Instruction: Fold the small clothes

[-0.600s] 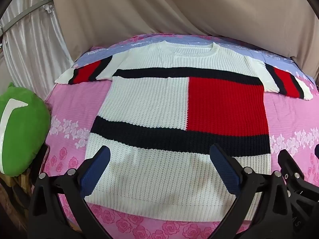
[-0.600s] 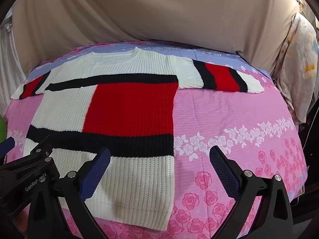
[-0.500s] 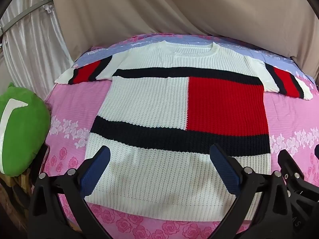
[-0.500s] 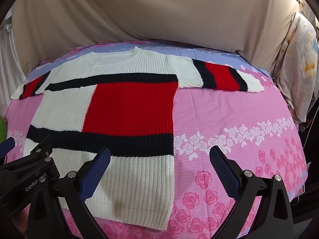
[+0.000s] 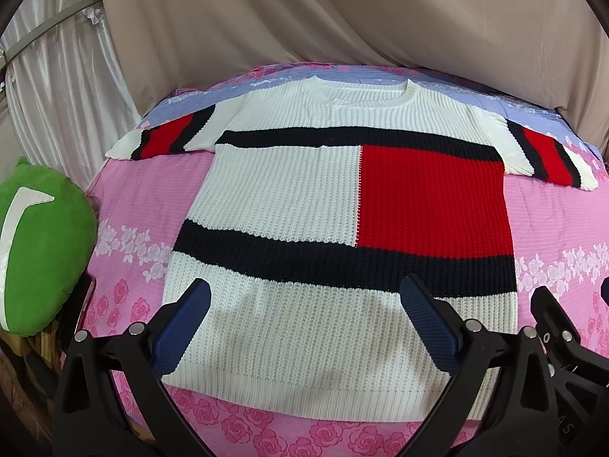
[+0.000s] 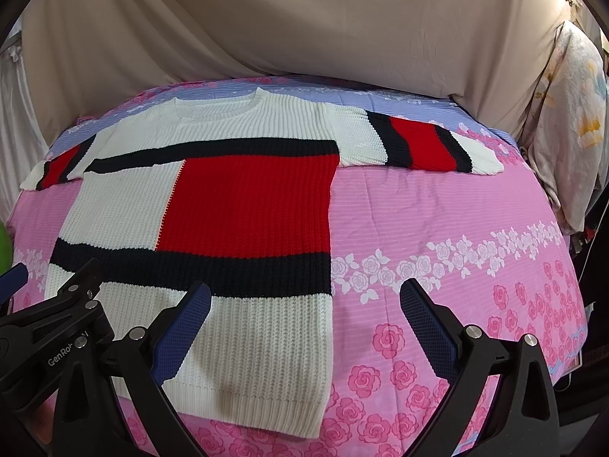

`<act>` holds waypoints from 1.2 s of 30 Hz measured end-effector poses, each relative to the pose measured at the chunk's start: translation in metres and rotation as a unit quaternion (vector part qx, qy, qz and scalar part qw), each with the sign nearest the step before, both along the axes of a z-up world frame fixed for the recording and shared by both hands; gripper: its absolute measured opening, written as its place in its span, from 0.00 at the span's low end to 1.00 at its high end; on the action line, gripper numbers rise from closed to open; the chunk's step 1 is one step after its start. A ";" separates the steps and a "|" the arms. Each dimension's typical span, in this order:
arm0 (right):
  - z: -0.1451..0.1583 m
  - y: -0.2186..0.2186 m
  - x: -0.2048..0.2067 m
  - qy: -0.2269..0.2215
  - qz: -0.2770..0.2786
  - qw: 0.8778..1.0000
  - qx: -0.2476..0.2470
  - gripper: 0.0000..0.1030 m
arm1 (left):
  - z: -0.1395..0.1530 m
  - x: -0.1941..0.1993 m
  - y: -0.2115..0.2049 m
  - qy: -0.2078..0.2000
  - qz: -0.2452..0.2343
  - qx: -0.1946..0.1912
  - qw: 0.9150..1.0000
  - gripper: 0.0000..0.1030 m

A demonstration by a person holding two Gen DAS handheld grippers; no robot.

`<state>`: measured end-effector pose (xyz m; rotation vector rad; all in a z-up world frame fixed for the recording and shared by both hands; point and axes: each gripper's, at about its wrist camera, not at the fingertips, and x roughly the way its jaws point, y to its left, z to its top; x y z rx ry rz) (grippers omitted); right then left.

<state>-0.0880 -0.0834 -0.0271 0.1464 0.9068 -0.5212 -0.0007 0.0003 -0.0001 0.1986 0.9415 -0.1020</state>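
A knitted sweater (image 5: 289, 198) lies flat and face up on a pink flowered bedsheet (image 6: 437, 213), collar at the far side, hem at the near edge, both short sleeves spread out to left and right; it is white with black bands and 1 red block on its right half. The left gripper (image 5: 304, 297) hangs above the white strip near the hem, jaws spread wide with nothing between them; the right gripper (image 6: 304, 297) hangs over the sweater's near right corner, jaws likewise spread wide and empty, 1 finger over the knit and 1 over bare sheet. A green cushion (image 5: 34, 259) sits at the left edge; beige cloth (image 5: 342, 19) hangs behind.
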 end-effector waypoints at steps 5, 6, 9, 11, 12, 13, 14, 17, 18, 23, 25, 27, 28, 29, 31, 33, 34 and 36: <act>0.000 -0.001 0.000 0.000 0.000 1.000 0.001 0.95 | 0.000 0.000 0.000 0.000 0.001 0.000 1.000 0.94; 0.000 0.000 0.000 0.000 0.000 1.000 0.000 0.95 | 0.000 0.000 0.000 0.000 0.000 -0.001 1.000 0.94; 0.000 -0.001 0.000 0.000 0.000 1.000 -0.001 0.95 | 0.000 0.001 0.000 0.001 0.000 0.000 1.000 0.94; 0.001 0.000 0.000 0.000 -0.001 1.000 -0.001 0.95 | 0.000 0.000 0.000 0.001 0.001 0.001 1.000 0.94; 0.001 -0.001 0.000 0.000 0.000 1.000 -0.001 0.95 | 0.000 0.000 0.000 0.001 0.001 0.001 1.000 0.94; 0.001 0.000 0.000 0.000 0.000 1.000 -0.001 0.95 | 0.000 0.000 0.000 0.001 0.000 0.001 1.000 0.94; 0.001 0.000 0.000 0.000 0.000 1.000 -0.001 0.95 | 0.000 0.000 0.000 0.001 0.001 0.000 1.000 0.94; 0.001 0.000 0.000 0.000 -0.001 1.000 -0.001 0.95 | 0.000 0.000 -0.001 0.000 0.000 0.001 1.000 0.94; 0.001 0.000 -0.001 0.000 0.000 1.000 -0.002 0.95 | 0.000 0.000 -0.001 0.001 0.001 0.001 1.000 0.94; 0.001 0.000 -0.001 0.000 0.000 1.000 -0.002 0.95 | 0.000 0.000 -0.001 -0.001 0.001 0.001 1.000 0.94; 0.000 0.000 0.000 0.001 -0.001 1.000 -0.002 0.95 | 0.001 -0.005 0.003 -0.001 0.000 0.001 1.000 0.94; 0.000 -0.001 -0.001 0.001 -0.001 1.000 -0.001 0.95 | 0.001 -0.006 0.003 -0.001 0.000 0.001 1.000 0.94; 0.001 0.000 -0.001 0.001 -0.002 1.000 -0.001 0.95 | 0.001 -0.005 0.003 -0.002 0.000 0.001 1.000 0.94; 0.000 0.000 -0.001 0.001 -0.002 1.000 -0.001 0.95 | 0.001 -0.006 0.004 -0.002 0.000 0.002 1.000 0.94; 0.001 0.001 -0.001 0.002 -0.002 1.000 0.000 0.95 | 0.001 -0.006 0.006 -0.002 0.000 0.001 1.000 0.94; 0.001 0.001 0.000 0.002 -0.002 1.000 -0.001 0.95 | 0.001 -0.008 0.006 -0.002 -0.001 0.002 1.000 0.94; 0.001 0.001 -0.001 0.002 -0.002 1.000 -0.001 0.95 | 0.002 -0.009 0.005 -0.003 -0.001 0.003 1.000 0.94; 0.001 0.000 -0.001 0.002 -0.002 1.000 -0.001 0.95 | 0.001 -0.008 0.003 -0.005 -0.001 0.005 1.000 0.94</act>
